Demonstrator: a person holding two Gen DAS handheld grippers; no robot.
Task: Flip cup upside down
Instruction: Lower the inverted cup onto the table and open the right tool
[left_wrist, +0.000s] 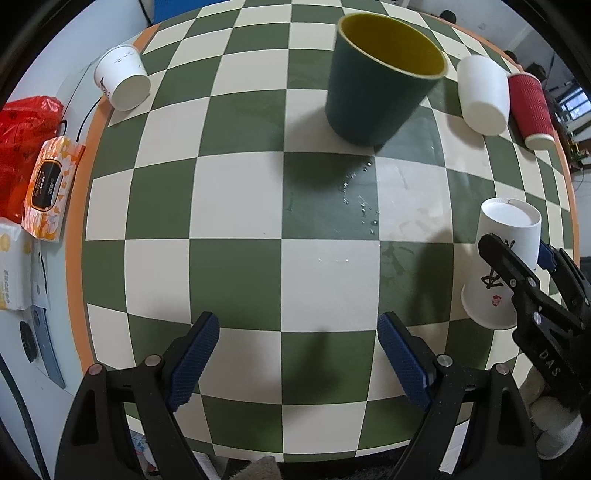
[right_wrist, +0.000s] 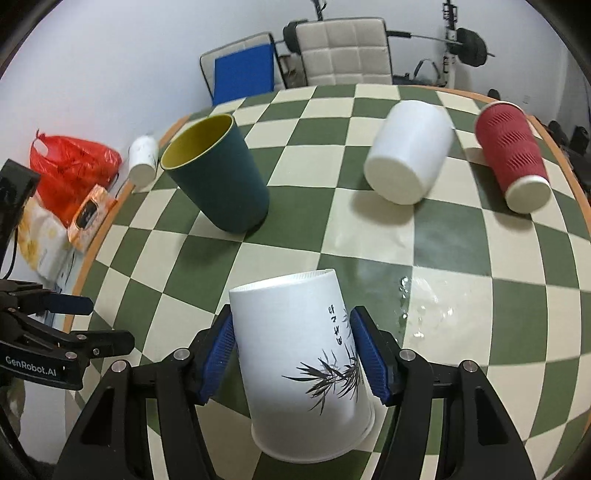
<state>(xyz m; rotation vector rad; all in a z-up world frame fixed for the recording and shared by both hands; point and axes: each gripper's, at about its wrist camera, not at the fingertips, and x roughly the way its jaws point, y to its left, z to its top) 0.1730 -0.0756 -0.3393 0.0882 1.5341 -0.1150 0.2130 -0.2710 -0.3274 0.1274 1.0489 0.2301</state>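
A white paper cup with a bamboo print (right_wrist: 306, 362) stands upside down, base up, on the checkered table (right_wrist: 332, 236). My right gripper (right_wrist: 293, 354) has its blue pads (right_wrist: 221, 347) against both sides of it. It also shows in the left wrist view (left_wrist: 495, 266) at the right, with the right gripper (left_wrist: 517, 266) around it. My left gripper (left_wrist: 297, 358) is open and empty, low over the near table. A dark green cup with a yellow inside (left_wrist: 380, 77) stands upright at the far side, also seen in the right wrist view (right_wrist: 218, 173).
A plain white cup (left_wrist: 482, 96) and a red ribbed cup (left_wrist: 532, 107) stand upside down at the far right. A small white paper cup (left_wrist: 123, 77) sits at the far left edge. Water drops (left_wrist: 360, 199) lie mid-table. A red bag (left_wrist: 26, 125) and tissue packs (left_wrist: 50, 184) lie beyond the left edge.
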